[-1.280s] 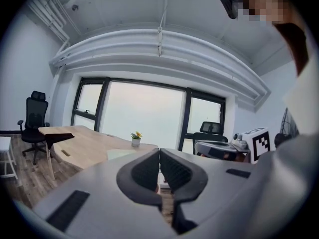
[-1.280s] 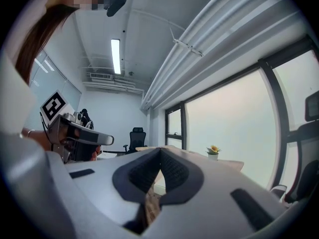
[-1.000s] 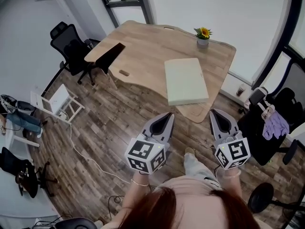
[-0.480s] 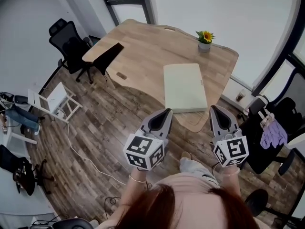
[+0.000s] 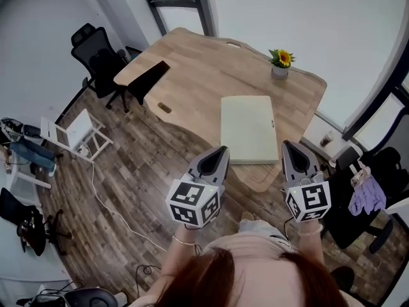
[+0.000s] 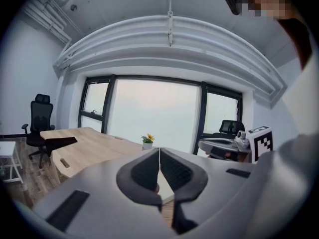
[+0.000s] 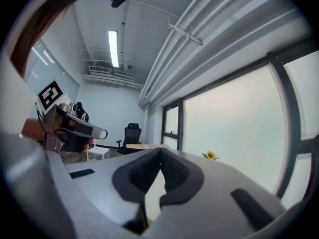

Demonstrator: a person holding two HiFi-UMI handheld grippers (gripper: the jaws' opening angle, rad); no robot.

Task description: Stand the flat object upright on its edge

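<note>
Both grippers are shut and empty. The left gripper [image 5: 222, 151] shows its two dark pads pressed together to a thin seam in its own view, with nothing between them, and the right gripper [image 5: 286, 144] shows the same in its view. In the head view they are held side by side, close in front of the person, over the wooden floor [image 5: 134, 184] and short of the table [image 5: 192, 62]. Their tips point toward its near edge.

The flat object [image 5: 246, 128], a pale cream rectangular slab, lies flat on the near right part of the table. Its long sides run from near to far, and its near short edge sits close to the table's near rim. It lies just beyond the grippers, roughly between their two lines of aim. A small potted flower [image 5: 280, 59] stands well beyond it at the far right of the table, and a dark flat thing [image 5: 150, 75] lies at the left edge.

Judging by this layout, the step in hand is the approach: the slab is untouched and not yet raised. The next move likely calls for closing the last gap to the table and opening at least one pair of jaws. One edge of the slab then has to be caught or pried up, since it lies flush on the wood. As it tilts, the other gripper would probably need to brace the opposite side so the slab does not slide or topple once upright.
</note>
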